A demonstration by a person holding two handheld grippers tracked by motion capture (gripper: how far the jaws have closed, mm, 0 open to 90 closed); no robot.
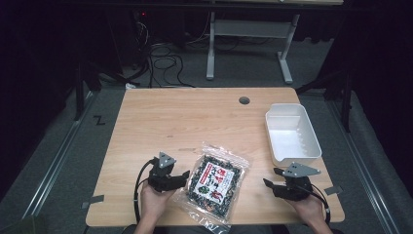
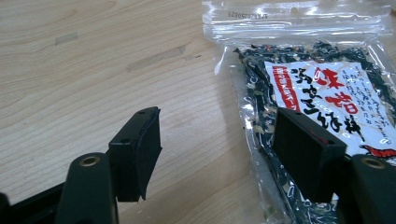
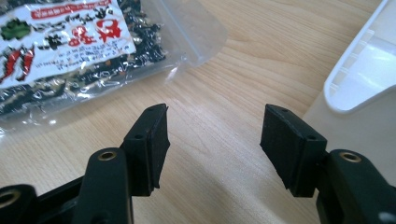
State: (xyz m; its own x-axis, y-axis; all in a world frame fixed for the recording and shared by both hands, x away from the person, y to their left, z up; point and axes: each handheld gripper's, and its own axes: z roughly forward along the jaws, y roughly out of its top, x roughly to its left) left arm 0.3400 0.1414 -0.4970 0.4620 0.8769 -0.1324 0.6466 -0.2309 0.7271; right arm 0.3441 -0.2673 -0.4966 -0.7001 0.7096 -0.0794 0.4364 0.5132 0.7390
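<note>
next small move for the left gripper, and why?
Probably close the left gripper on the packet's near edge. Its jaws stand open, one over the packet's edge and one over bare table, nothing gripped. The right gripper is open and apart.

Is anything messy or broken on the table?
Nothing stands out. The clear plastic snack bag lies flat and sealed, just turned a bit crooked on the wooden table. The white plastic tub sits upright near the right edge.
</note>
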